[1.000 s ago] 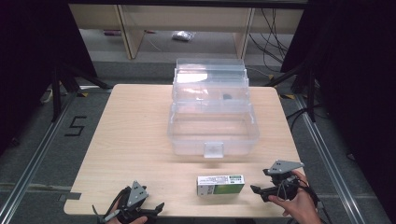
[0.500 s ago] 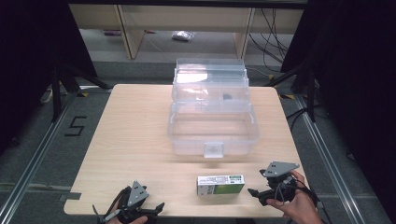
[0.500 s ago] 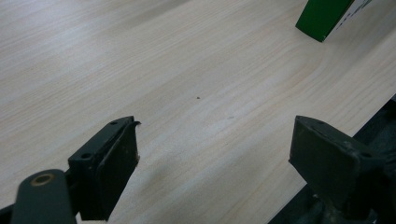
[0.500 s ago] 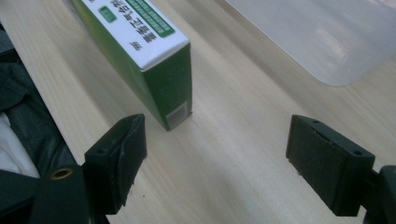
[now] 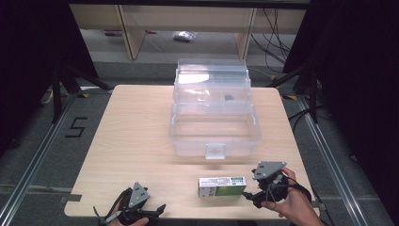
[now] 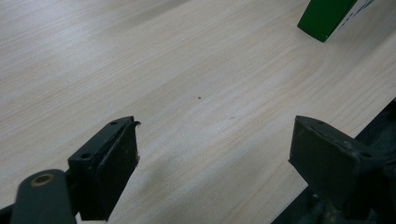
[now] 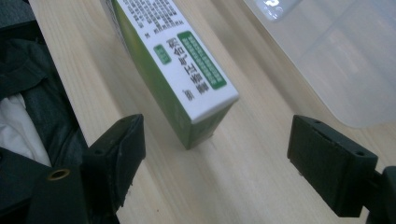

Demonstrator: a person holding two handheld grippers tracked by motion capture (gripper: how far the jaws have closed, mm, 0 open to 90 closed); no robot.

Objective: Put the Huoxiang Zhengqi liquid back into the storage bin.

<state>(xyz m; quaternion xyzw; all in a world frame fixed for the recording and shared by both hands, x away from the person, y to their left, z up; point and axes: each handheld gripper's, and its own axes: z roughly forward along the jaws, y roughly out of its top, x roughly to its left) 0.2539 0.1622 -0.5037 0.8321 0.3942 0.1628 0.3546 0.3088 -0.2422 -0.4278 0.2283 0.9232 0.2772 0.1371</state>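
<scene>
A green and white carton (image 5: pixel 222 186) lies flat near the table's front edge, right of centre. My right gripper (image 5: pixel 251 194) sits just off its right end, open, jaws pointing left at it. In the right gripper view the carton's end (image 7: pixel 182 65) lies slightly ahead of the gap of the right gripper (image 7: pixel 217 126), touching neither jaw. My left gripper (image 5: pixel 157 212) rests at the front left, open over bare wood. The left gripper (image 6: pixel 215 128) holds nothing, and the carton's green corner (image 6: pixel 327 16) shows far ahead of it.
A clear plastic box (image 5: pixel 214 113) with its lid raised stands mid-table behind the carton; its front wall (image 7: pixel 336 56) is close to my right jaw. The wooden table (image 5: pixel 136 141) has bare room on the left. Shelves and cables lie beyond the far edge.
My right gripper has slid left, closing in on the carton's right end. The left gripper and the carton have not moved.
</scene>
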